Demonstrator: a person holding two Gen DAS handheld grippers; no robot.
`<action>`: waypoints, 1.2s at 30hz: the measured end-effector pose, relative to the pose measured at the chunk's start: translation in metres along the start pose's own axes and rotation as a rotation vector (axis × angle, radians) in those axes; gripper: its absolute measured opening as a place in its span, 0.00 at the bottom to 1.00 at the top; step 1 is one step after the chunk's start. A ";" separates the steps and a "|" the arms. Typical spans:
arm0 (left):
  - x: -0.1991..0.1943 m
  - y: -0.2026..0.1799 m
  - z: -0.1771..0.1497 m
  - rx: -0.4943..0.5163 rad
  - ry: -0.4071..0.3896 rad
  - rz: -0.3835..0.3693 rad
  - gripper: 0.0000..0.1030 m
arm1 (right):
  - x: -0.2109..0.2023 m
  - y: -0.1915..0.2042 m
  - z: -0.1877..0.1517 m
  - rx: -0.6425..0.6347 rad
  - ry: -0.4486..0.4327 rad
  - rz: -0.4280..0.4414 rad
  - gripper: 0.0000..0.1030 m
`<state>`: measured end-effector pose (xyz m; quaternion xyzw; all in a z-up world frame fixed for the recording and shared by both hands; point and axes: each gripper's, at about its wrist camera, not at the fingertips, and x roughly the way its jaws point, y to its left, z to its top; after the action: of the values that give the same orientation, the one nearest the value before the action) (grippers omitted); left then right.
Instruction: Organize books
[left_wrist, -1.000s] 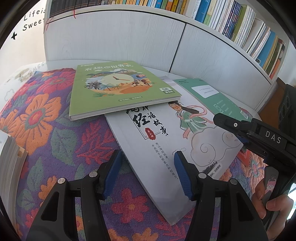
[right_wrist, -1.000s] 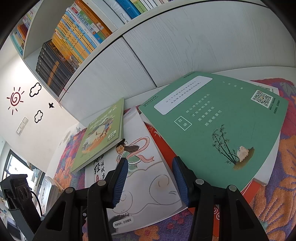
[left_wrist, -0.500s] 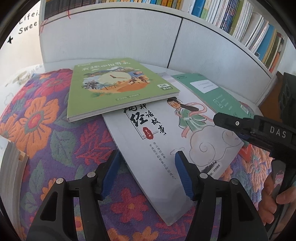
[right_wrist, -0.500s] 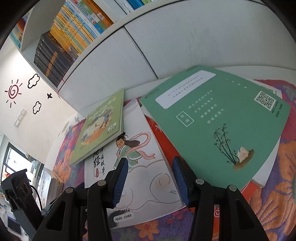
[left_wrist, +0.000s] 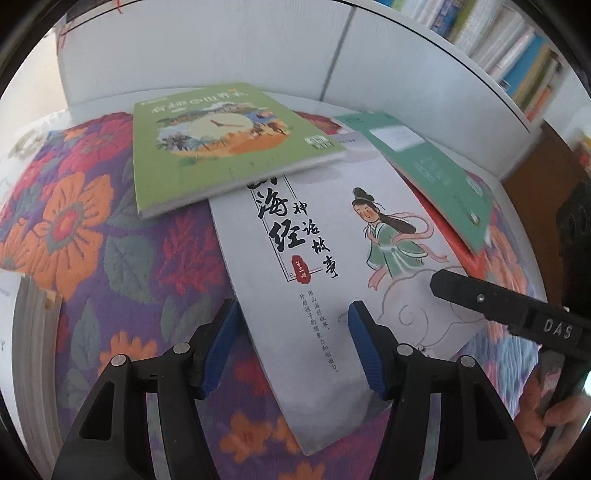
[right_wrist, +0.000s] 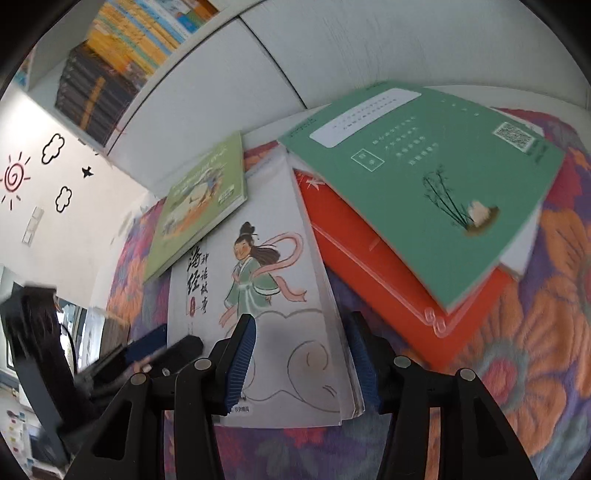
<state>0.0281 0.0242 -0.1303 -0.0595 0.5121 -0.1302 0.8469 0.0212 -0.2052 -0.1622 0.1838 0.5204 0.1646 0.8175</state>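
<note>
both hand-held grippers (left_wrist: 291, 347) (right_wrist: 301, 354) released over white book (left_wrist: 332, 280); green book (left_wrist: 221, 147) overlaps it.

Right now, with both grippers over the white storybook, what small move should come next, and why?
Probably lower the right gripper and close on the white storybook: its open jaws straddle the free near edge. The light green book overlaps its far end.

Right gripper (right_wrist: 299, 354) now nearer, over the white book (right_wrist: 266, 295).

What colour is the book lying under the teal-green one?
Red-orange: the red book sits beneath the teal-green book. Clearest in the right wrist view.
</note>
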 end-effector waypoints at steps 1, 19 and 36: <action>-0.003 0.001 -0.006 0.001 0.004 -0.014 0.56 | -0.004 -0.002 -0.007 0.012 0.020 0.018 0.50; -0.061 0.034 -0.102 0.001 0.198 -0.308 0.42 | -0.042 -0.018 -0.122 0.057 0.340 0.339 0.46; -0.055 0.024 -0.087 -0.046 0.183 -0.172 0.23 | -0.032 -0.037 -0.116 0.146 0.238 0.353 0.13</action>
<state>-0.0693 0.0659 -0.1300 -0.1103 0.5831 -0.1955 0.7808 -0.0947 -0.2377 -0.1996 0.3100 0.5835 0.2873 0.6934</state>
